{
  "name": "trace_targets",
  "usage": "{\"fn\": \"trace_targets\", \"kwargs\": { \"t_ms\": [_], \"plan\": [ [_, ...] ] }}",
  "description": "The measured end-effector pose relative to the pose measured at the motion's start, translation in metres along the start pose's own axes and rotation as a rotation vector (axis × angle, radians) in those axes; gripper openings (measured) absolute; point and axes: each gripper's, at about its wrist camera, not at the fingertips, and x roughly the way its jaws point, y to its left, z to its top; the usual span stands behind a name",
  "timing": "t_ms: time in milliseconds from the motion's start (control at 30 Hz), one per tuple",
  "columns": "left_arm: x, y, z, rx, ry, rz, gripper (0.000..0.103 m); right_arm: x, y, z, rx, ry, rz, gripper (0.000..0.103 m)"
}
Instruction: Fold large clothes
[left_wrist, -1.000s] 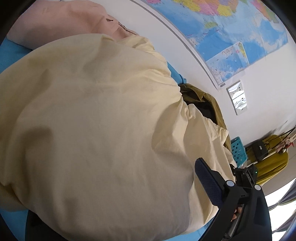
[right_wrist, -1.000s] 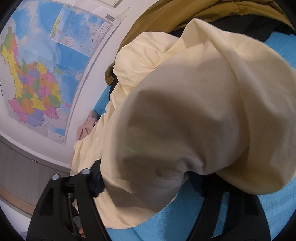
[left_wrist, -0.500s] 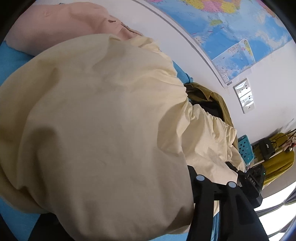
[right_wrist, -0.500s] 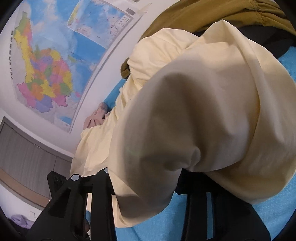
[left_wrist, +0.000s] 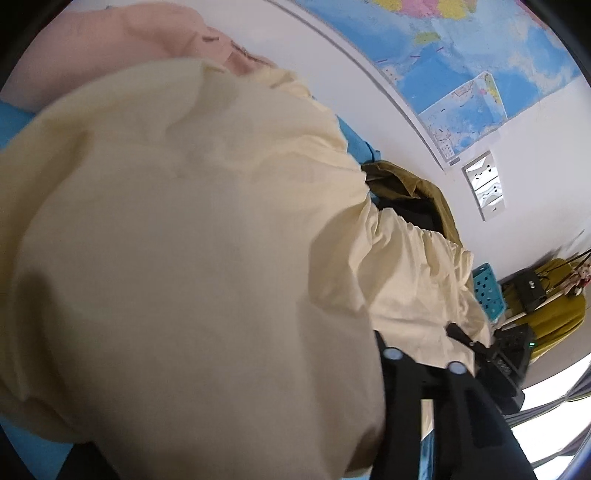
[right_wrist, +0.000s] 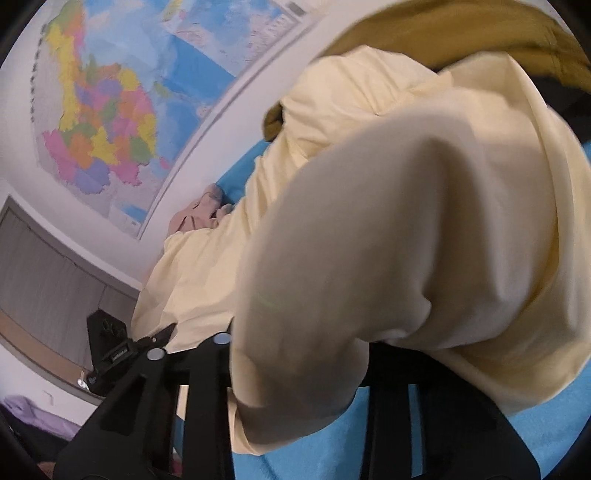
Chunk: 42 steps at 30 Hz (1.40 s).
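A large garment (left_wrist: 177, 229) lies bunched on the table (right_wrist: 535, 435), draped over both hand-held grippers. Behind it, against the wall, a second garment (left_wrist: 424, 188) lies to the right and a third (left_wrist: 96, 48) to the left. A map (right_wrist: 110, 110) hangs above.

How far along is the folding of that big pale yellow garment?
Early, it seems. The pale yellow garment lies bunched on the blue surface, with no neat fold showing. In hand: both grippers have just been closing with its fabric between the jaws, the left gripper and the right gripper, though cloth hides the pads. Left: the folding itself. The olive garment and pink garment also lie unfolded behind.
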Motion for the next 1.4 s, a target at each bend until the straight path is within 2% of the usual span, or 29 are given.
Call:
{"fn": "trace_targets", "kwargs": {
  "t_ms": [100, 300, 800, 1133, 1400],
  "plan": [
    [-0.01, -0.015, 0.0, 0.068, -0.024, 0.046, 0.033, -0.008, 0.018, -0.001, -0.057, -0.025, -0.011, 0.025],
    [-0.027, -0.023, 0.001, 0.109, -0.043, 0.012, 0.028, -0.031, 0.049, -0.002, -0.165, -0.082, -0.015, 0.022],
    [-0.046, -0.048, -0.008, 0.216, -0.094, 0.009, 0.024, -0.06, 0.085, -0.005, -0.275, -0.154, -0.001, 0.019],
    [-0.07, -0.056, -0.001, 0.261, -0.149, -0.03, 0.022, -0.073, 0.118, 0.003, -0.343, -0.188, 0.06, 0.017],
    [-0.113, -0.075, 0.032, 0.326, -0.249, -0.038, 0.021, -0.079, 0.163, 0.031, -0.425, -0.25, 0.139, 0.017]
  ]
}}
